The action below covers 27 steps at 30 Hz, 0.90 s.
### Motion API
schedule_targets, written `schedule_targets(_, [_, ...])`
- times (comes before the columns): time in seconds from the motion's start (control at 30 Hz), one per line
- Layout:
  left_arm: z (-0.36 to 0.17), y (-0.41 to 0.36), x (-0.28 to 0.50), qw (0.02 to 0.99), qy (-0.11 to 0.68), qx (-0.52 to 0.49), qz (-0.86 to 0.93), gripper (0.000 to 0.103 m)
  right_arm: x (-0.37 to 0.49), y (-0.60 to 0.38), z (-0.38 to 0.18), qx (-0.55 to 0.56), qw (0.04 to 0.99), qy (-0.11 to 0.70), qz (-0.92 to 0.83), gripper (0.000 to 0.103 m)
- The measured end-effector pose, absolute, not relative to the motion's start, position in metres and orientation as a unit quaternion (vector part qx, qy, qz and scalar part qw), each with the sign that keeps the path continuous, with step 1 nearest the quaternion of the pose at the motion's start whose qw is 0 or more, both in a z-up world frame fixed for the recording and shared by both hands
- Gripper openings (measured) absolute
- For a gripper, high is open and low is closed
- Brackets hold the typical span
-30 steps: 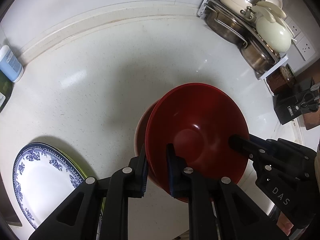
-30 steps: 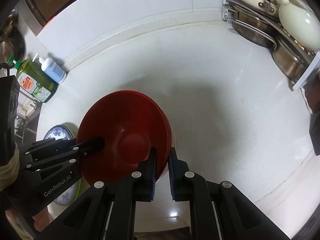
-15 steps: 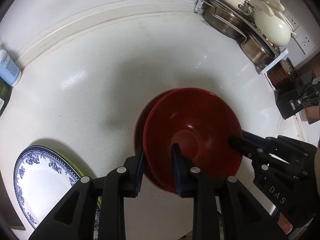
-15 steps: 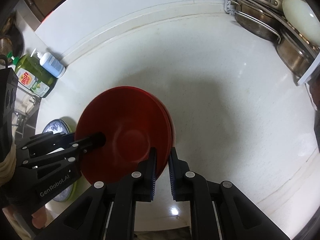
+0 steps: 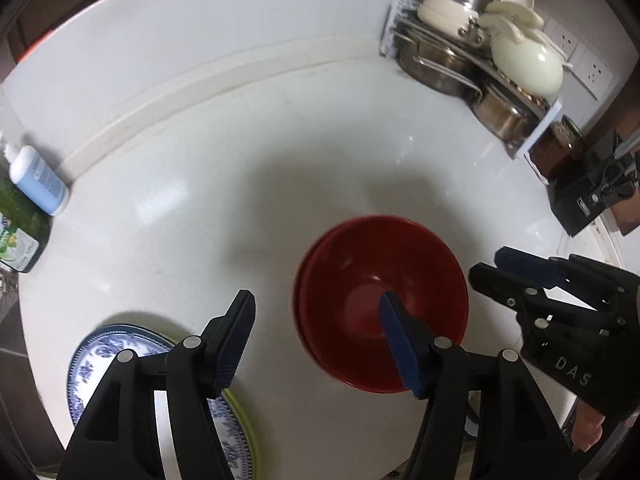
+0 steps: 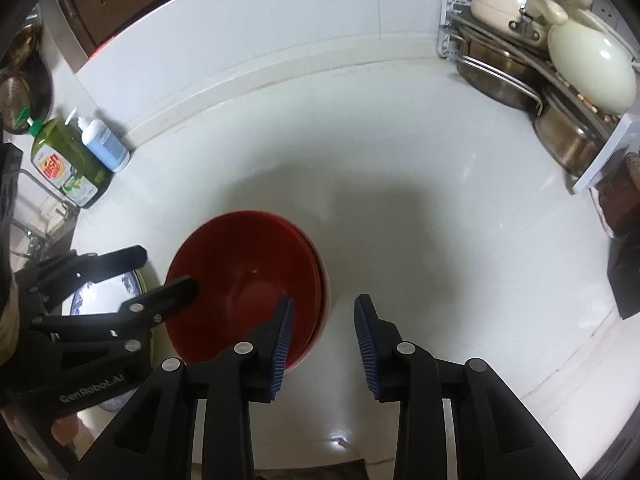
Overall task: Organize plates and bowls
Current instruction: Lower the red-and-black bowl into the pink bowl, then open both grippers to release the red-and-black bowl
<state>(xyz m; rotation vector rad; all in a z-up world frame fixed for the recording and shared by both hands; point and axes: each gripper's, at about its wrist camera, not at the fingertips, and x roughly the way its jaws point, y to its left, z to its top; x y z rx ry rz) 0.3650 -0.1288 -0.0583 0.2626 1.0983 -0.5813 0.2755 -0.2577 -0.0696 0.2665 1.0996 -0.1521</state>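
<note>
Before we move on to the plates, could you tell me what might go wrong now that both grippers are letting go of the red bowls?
1. The left gripper is opening, but one finger hangs over the inside of the red bowls; withdrawing sideways could snag the rim.
2. The top bowl sits off-centre on the stack, so a nudge might slide it.
3. The right gripper, also opening, straddles the rim and could clip it.
</note>
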Motion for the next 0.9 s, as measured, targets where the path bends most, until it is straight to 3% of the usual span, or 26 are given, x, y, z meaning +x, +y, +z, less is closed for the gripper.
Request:
schedule_targets(0.33, [-0.057,-0.109,0.376,0.825,0.498,0.133,-0.233,0.065,0.275,-0.254,-0.055,0.118,0.863,0.477,-0.119,0.037])
schedule_targets(0.9, [-0.096,-0.124,0.372,0.794,0.540,0.143,-0.241,0.066,0.273,-0.250,-0.090,0.162,0.844,0.504,-0.087,0.039])
